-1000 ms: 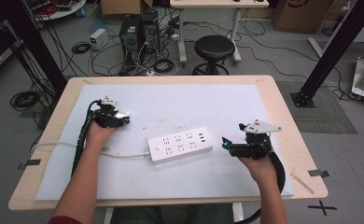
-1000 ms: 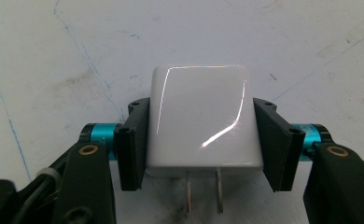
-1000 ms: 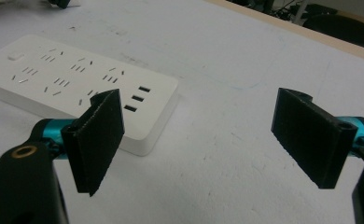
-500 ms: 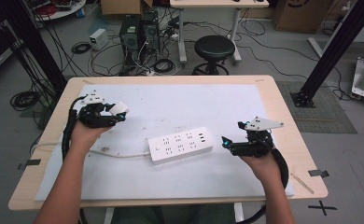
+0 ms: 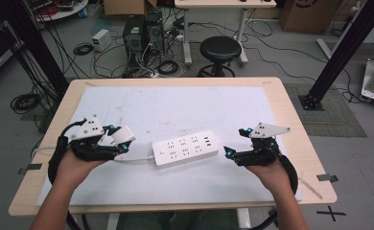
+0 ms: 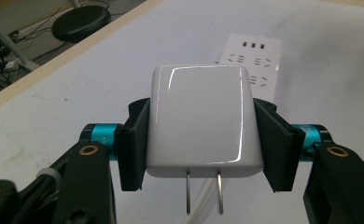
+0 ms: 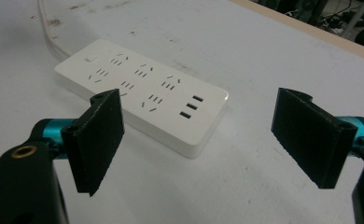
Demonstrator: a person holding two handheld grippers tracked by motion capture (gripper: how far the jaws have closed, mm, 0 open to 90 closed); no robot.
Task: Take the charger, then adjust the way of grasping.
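Comparing with a second ago, your left gripper [image 5: 120,139] has travelled a fair bit: it sat up near the upper left of the white mat, and now it's down at the left-middle of the high view, just left of the power strip [image 5: 187,147]. It carries the white charger [image 5: 122,134] along, and its jaws are just as tight on it as before. Your right gripper [image 5: 233,151] is pretty much where it was, at the right-middle of the frame, just off the strip's right end. The strip itself hasn't budged, lying slightly tilted in the middle of the mat [image 5: 175,110].

About the charger [image 6: 201,119]: in the left gripper view it's a glossy white block with rounded corners, sitting dead centre of the frame, clamped on both flat sides by the black pads. Two flat metal prongs stick out of its lower face toward the bottom edge of the frame. It's up off the table, with the power strip [image 6: 252,58] showing past it in the upper right, sockets facing up.

In the right gripper view your right gripper [image 7: 201,135] has its jaws spread wide with nothing between them. The strip [image 7: 143,93] lies in the upper left of that frame, its cord [image 7: 47,28] running off toward the top left corner.
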